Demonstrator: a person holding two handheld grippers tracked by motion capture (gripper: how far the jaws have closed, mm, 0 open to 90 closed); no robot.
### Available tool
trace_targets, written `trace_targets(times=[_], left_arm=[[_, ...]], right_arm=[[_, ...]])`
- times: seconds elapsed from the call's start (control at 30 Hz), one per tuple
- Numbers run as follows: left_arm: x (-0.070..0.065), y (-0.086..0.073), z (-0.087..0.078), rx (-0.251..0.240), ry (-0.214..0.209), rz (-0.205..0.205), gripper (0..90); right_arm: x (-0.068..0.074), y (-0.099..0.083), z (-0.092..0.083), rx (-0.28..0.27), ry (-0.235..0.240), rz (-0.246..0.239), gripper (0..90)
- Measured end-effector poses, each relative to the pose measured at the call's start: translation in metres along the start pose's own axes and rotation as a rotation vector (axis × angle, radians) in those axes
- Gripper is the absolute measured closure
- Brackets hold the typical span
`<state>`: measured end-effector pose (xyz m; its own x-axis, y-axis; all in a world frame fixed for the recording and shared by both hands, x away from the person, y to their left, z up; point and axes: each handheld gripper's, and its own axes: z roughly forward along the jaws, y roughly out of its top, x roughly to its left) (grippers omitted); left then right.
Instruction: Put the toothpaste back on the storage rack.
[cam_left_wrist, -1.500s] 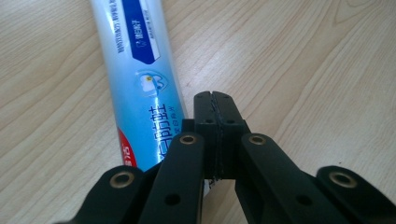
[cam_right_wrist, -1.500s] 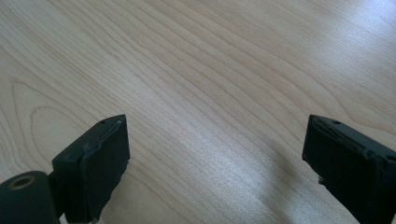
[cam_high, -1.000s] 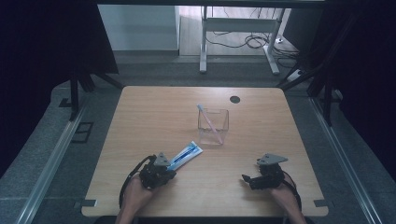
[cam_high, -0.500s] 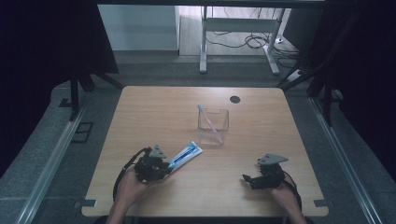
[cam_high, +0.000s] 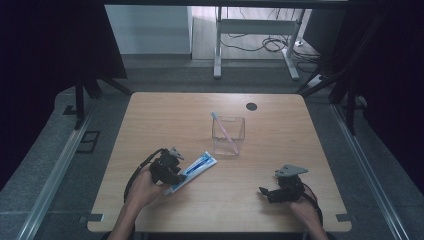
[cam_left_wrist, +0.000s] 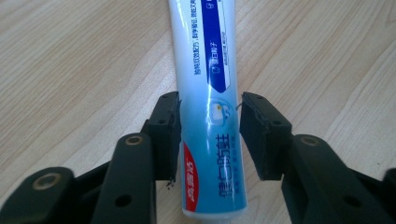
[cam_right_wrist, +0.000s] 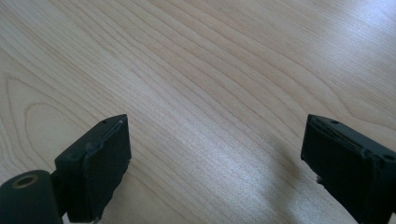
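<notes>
ok so the left gripper (cam_high: 170, 167) sits at the near-left of the counter (cam_high: 150, 115); its jaws have just been opening and now stand partly apart with the toothpaste tube (cam_left_wrist: 208, 116) lying flat between them, a small gap on 1 side, nothing clamped; the tube runs away from it toward the clear cup (cam_high: 228, 135) holding a pink toothbrush (cam_high: 224, 131); well off to its right, the right gripper (cam_right_wrist: 215, 163) rests wide open over bare wood, holding nothing
</notes>
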<state>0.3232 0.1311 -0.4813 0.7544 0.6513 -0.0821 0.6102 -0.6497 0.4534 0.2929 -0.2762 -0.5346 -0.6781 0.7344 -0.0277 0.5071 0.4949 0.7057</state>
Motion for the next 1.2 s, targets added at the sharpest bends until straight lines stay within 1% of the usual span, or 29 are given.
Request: trace_targets(times=[0.07,0.2,0.37,0.43,0.5,0.53,0.63,0.8,0.83,0.97,1.1,1.13,1.17,1.2], left_arm=[[0.0,0.004,0.003,0.013,-0.001,-0.006,56.7],[0.001,0.012,0.008,0.046,-0.004,-0.003,54.3],[0.002,0.022,0.015,0.079,-0.006,0.006,52.6],[0.001,0.026,0.019,0.09,-0.012,0.005,51.9],[0.001,0.029,0.023,0.111,-0.009,0.009,51.2],[0.001,0.03,0.024,0.119,-0.004,0.015,50.9],[0.001,0.033,0.03,0.136,-0.011,0.005,50.2],[0.001,0.037,0.037,0.171,-0.008,0.008,48.7],[0.001,0.038,0.039,0.172,-0.008,0.002,48.5],[0.001,0.04,0.042,0.185,-0.006,0.007,48.1],[0.0,0.041,0.044,0.196,0.001,0.005,49.6],[0.0,0.041,0.044,0.194,-0.002,-0.001,54.6],[0.0,0.041,0.043,0.192,0.0,-0.002,54.6],[0.001,0.041,0.041,0.19,-0.001,-0.004,57.6]], right_arm=[[0.0,0.0,0.0,0.001,0.0,0.0,8.8],[0.0,0.0,0.0,0.002,0.001,-0.003,8.8],[-0.001,0.0,0.0,0.003,0.004,-0.002,8.8],[0.0,0.0,0.0,0.003,0.002,-0.002,8.8],[-0.001,0.0,0.0,0.002,0.002,-0.002,8.8],[-0.001,0.0,0.0,0.002,0.002,-0.002,8.9],[-0.001,0.0,0.0,0.002,0.002,-0.003,8.9],[-0.001,0.0,0.0,0.003,0.002,-0.003,8.9],[-0.001,0.0,0.0,0.003,0.001,-0.004,9.0],[-0.001,0.0,0.0,0.004,0.001,-0.004,9.2],[0.0,0.0,0.0,0.002,-0.001,-0.003,9.2],[-0.001,0.0,0.0,0.001,0.0,-0.004,9.2],[-0.001,0.0,0.0,0.001,0.0,-0.004,9.2],[-0.001,0.0,0.0,0.0,0.0,-0.001,9.2]])
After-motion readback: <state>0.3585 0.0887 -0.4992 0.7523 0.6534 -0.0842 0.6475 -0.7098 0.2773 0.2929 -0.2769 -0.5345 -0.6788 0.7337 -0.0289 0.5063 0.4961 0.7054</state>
